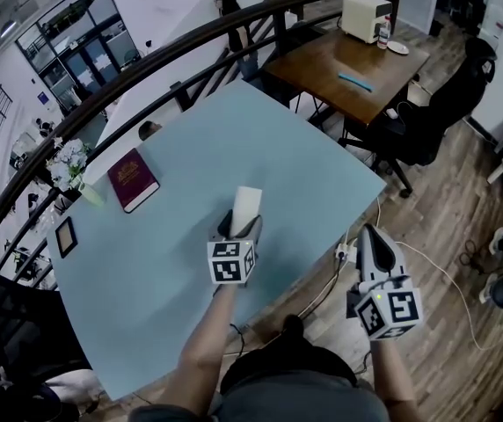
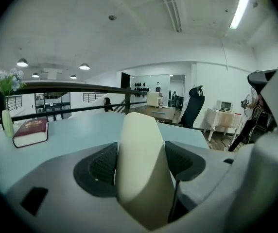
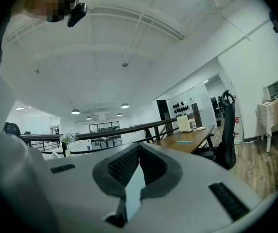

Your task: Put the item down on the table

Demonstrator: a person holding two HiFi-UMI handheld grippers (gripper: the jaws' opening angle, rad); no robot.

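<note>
A pale cream, flat-sided item [image 1: 248, 204] with a rounded top stands upright, pinched between the jaws of the left gripper [image 1: 238, 228], just below the middle of the head view. It is over the light blue worktop [image 1: 313, 178] and seems not yet to rest on it, though how high it hangs is hard to judge. The step in hand looks like the carry just before setting down; the next move would call for lowering the item until its base meets the surface, then parting the jaws. The right gripper [image 1: 372, 246], at lower right, has its jaws pressed together on nothing and hangs beyond the worktop's edge, over wooden floor. A dark red book [image 1: 132, 179] lies at middle left, well apart from the item, with a vase of flowers [image 1: 69, 165] beside it. Nothing lies in the item's way.
</note>
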